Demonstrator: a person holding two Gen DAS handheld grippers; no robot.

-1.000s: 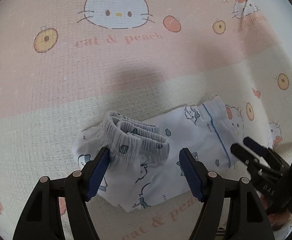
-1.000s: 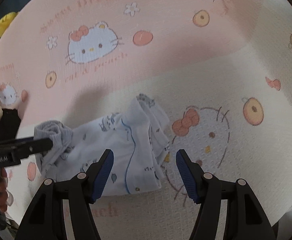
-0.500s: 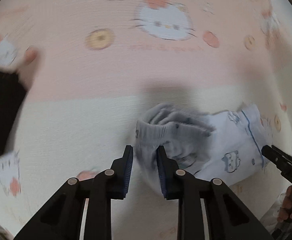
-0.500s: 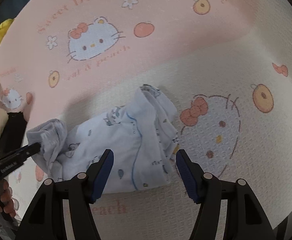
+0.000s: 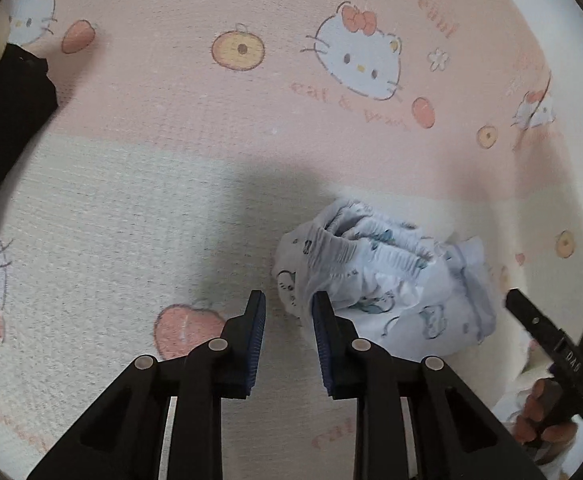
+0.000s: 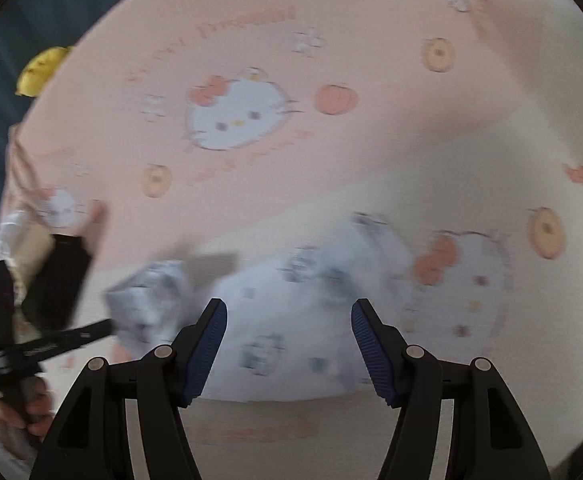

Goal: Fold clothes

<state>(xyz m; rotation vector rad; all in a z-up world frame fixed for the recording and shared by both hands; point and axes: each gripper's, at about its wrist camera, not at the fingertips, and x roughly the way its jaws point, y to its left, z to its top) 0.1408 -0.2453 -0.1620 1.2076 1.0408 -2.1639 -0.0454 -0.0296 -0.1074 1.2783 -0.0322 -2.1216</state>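
A small pair of white shorts (image 5: 387, 276) with a blue cartoon print and an elastic waistband lies crumpled on the pink and cream blanket (image 5: 195, 120). My left gripper (image 5: 288, 304) has its jaws nearly closed with a narrow gap, just left of the waistband; the cloth touches the right pad and nothing is between the pads. My right gripper (image 6: 289, 320) is open above the shorts (image 6: 291, 320), which look blurred in the right wrist view. The left gripper shows there at the left (image 6: 43, 344).
A black garment (image 5: 3, 128) lies at the left edge of the blanket. A yellow object (image 6: 39, 70) sits beyond the blanket on dark floor. The right hand-held gripper (image 5: 547, 340) is at the right in the left wrist view.
My left gripper closed from wide open to nearly shut and moved left of the waistband. The shorts went from spread flat to bunched up. The right gripper moved lower over them.
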